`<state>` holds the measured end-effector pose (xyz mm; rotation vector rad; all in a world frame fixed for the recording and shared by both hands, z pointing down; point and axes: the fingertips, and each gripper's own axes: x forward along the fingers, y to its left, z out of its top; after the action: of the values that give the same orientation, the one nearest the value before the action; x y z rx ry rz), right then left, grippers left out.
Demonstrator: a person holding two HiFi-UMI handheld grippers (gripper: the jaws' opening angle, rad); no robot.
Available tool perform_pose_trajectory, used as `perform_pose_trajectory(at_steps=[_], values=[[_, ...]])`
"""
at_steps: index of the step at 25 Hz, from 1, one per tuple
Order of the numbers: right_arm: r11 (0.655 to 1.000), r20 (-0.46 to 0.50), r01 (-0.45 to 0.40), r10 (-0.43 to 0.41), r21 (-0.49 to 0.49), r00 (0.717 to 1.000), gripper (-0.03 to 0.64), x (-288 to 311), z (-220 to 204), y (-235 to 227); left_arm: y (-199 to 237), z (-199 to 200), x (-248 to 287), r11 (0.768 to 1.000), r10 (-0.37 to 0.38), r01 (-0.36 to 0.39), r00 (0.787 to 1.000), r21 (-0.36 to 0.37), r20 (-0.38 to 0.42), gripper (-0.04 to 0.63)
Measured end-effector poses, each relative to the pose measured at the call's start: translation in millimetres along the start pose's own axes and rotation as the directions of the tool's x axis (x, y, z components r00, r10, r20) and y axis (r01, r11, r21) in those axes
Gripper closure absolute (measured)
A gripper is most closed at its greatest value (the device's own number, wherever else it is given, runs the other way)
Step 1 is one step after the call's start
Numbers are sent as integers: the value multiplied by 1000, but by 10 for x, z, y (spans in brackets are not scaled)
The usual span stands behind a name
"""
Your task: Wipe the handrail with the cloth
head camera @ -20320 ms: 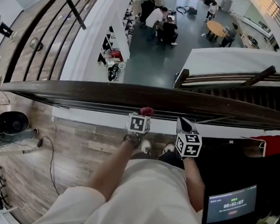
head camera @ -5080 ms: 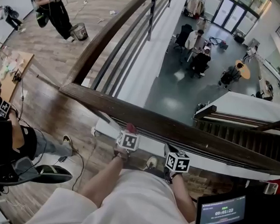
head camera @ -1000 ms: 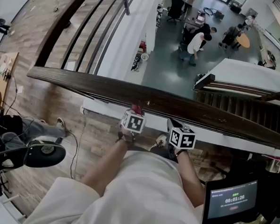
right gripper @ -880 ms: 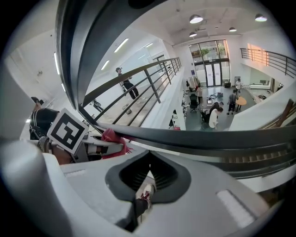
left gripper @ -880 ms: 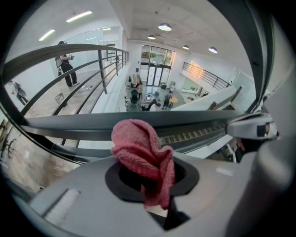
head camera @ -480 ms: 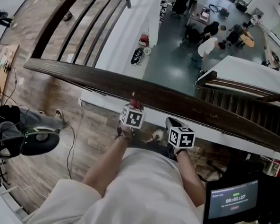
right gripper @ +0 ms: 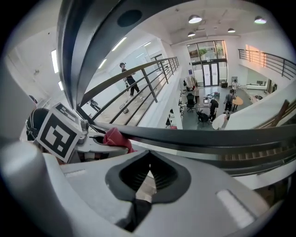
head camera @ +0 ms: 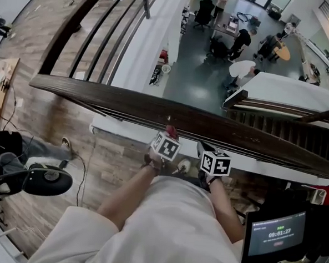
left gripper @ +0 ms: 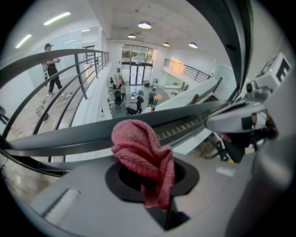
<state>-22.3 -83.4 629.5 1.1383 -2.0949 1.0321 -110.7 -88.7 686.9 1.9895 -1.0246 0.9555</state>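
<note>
Jaws of the left gripper (head camera: 169, 137) are clamped on the cloth (left gripper: 143, 159). The fabric bunches up out of the round gap between them, and a loose fold hangs down over the near side. The cloth is pink-red with a coarse terry weave, crumpled into a rounded lump. In the head view it sits at the near edge of the handrail (head camera: 116, 104); contact with the wood cannot be confirmed.

The handrail is dark brown and runs from the left side of the picture, sloping down to the right edge. At a corner on the left it meets a second rail (head camera: 70, 30) that leads away. Its top surface is bare on both sides of the cloth. Beyond it the floor drops away to a lower hall (head camera: 196, 74).

Just beside the left gripper, to its right, the right gripper (head camera: 204, 147) points at the same handrail, near its near edge. Its jaws are together with nothing between them.
</note>
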Motion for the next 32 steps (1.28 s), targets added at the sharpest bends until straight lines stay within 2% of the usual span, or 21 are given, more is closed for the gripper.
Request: perform_pose_trajectory(at_steps=[6, 9, 17, 24, 26, 32], values=[[999, 17, 35, -36, 30, 999, 614, -3, 82, 22, -54, 62, -29, 997, -50, 51, 999, 58, -9, 511], [996, 29, 71, -73, 45, 997, 614, -20, 122, -15, -120, 93, 34, 992, -108, 107, 994, 66, 11, 511], [982, 33, 168, -172, 91, 985, 614, -109, 80, -198, -139, 112, 42, 985, -161, 160, 987, 67, 16, 511], [977, 27, 184, -188, 105, 982, 614, -64, 98, -290, 30, 164, -67, 991, -91, 94, 995, 91, -35, 511], [981, 22, 173, -176, 92, 984, 614, -28, 80, -277, 109, 139, -105, 995, -46, 51, 998, 91, -53, 511], [989, 13, 133, -134, 71, 991, 614, 56, 21, -303, 179, 13, -75, 999, -3, 6, 997, 43, -81, 511]])
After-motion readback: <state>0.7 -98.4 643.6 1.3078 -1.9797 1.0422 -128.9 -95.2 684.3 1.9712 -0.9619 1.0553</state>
